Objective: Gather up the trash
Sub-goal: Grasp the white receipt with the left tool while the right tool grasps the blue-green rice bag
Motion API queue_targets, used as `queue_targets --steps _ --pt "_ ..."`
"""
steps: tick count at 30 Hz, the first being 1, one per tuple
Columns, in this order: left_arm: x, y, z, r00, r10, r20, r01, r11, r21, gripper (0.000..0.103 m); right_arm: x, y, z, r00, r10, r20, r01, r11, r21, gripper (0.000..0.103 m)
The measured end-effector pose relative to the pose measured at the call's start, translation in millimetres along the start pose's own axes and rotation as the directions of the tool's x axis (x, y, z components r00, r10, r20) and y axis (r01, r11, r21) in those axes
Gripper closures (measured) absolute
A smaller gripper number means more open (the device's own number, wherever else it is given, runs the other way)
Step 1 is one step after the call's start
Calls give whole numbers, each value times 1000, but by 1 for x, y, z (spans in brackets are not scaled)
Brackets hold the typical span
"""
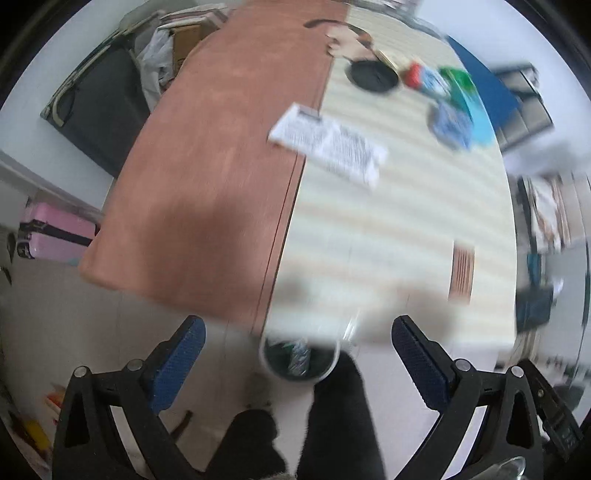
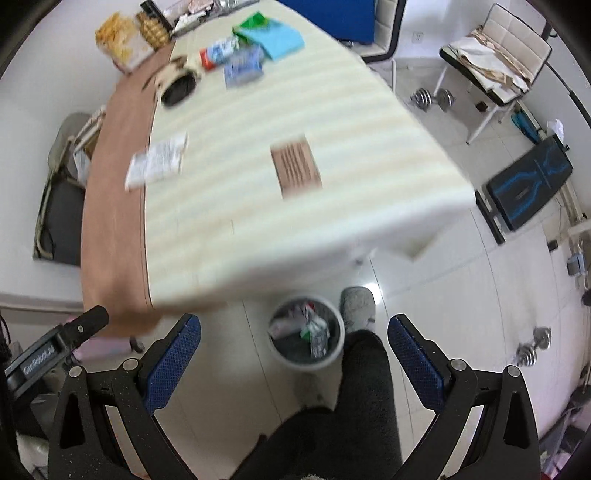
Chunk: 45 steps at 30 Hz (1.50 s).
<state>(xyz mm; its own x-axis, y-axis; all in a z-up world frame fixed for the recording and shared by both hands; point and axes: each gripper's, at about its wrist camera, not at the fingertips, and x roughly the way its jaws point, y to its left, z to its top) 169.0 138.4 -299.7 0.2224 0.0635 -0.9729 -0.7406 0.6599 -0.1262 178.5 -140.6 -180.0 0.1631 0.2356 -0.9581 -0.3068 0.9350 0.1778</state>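
A white trash bin (image 2: 306, 332) with several wrappers in it stands on the floor by the table's near edge; it also shows in the left wrist view (image 1: 299, 358). On the striped table (image 2: 258, 206) lie a white printed leaflet (image 2: 157, 160), a brown card (image 2: 295, 166), a blue packet (image 2: 243, 66) and a red-capped packet (image 2: 218, 53). The leaflet (image 1: 328, 144) and brown card (image 1: 461, 273) show in the left view too. My left gripper (image 1: 299, 350) and right gripper (image 2: 293, 350) are open and empty above the bin.
A black dish (image 2: 179, 86) and a teal and green pad (image 2: 273, 35) lie at the table's far end. A brown cloth (image 1: 207, 166) covers the table's left side. The person's dark legs (image 2: 351, 398) and a grey slipper (image 2: 356, 304) are by the bin. Chairs, dumbbells (image 2: 432, 98) and a pink suitcase (image 1: 55, 232) stand around.
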Motion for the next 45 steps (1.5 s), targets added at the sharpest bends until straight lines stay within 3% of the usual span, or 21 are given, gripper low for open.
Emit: queue_targets --steps 3,6,8,11,14,15,16,18,20,21,22,23,25,27,28,32,35,36,38,40,45 --pt "18 -11 48 999 -16 -31 13 993 -114 0 10 7 64 1000 8 7 -8 1000 -14 1" --pt "47 -13 86 995 -62 -81 39 966 -257 1 34 13 134 1000 8 -10 -8 999 -35 1" --pt "67 -11 105 989 -100 -110 54 931 -362 1 55 16 182 999 14 -35 -15 999 -39 1" --pt "105 -3 130 977 -158 -145 58 844 -534 1 81 20 244 998 18 -52 -21 998 -51 1" --pt "130 3 143 968 -195 -156 50 764 -643 1 111 20 297 996 17 -82 -22 998 -54 1" --pt "137 4 149 968 -192 -159 38 745 -667 1 119 21 312 996 18 -90 -23 998 -55 1" --pt "141 2 154 973 -165 -162 14 743 -670 1 126 21 326 995 14 -95 -19 998 -58 1" --pt "143 -6 167 982 -71 -174 -55 776 -628 3 139 25 358 996 13 -90 -19 998 -68 1" --pt "143 -22 179 985 30 -170 -117 839 -531 12 149 30 387 997 4 -74 -11 996 -91 1" --pt "142 -29 183 985 62 -164 -135 865 -483 21 155 35 399 998 3 -70 -11 994 -105 1" --pt "141 -42 189 983 107 -147 -157 905 -394 27 161 40 412 998 0 -67 -8 992 -125 1" --pt "139 -52 192 983 139 -121 -172 929 -328 27 165 44 420 998 -4 -67 -5 990 -139 1" --pt "140 -78 198 989 128 -79 -138 980 -146 27 177 56 442 998 -17 -65 5 982 -189 1" --pt "143 -95 198 985 158 -68 -160 986 -36 27 190 68 458 997 -37 -67 19 968 -250 1" --pt "146 -97 198 980 156 -120 -160 987 -25 26 196 74 465 996 -46 -72 24 960 -280 1" --pt "149 -84 195 984 96 -150 -117 984 -131 28 223 87 483 990 -85 -113 40 935 -353 1" --pt "147 -79 191 983 108 -150 -130 982 -139 31 236 88 492 986 -98 -135 43 932 -360 2" --pt "148 -80 191 982 109 -152 -131 981 -142 31 237 87 492 987 -90 -135 36 934 -354 11" --pt "148 -88 194 984 114 -139 -133 981 -137 31 235 84 493 987 -95 -128 46 939 -341 15" --pt "140 -93 192 986 119 -117 -133 984 -118 31 230 81 492 990 -92 -110 50 941 -335 27" --pt "116 -104 190 988 149 -47 -152 987 -61 31 205 69 480 996 -51 -78 25 954 -297 30"
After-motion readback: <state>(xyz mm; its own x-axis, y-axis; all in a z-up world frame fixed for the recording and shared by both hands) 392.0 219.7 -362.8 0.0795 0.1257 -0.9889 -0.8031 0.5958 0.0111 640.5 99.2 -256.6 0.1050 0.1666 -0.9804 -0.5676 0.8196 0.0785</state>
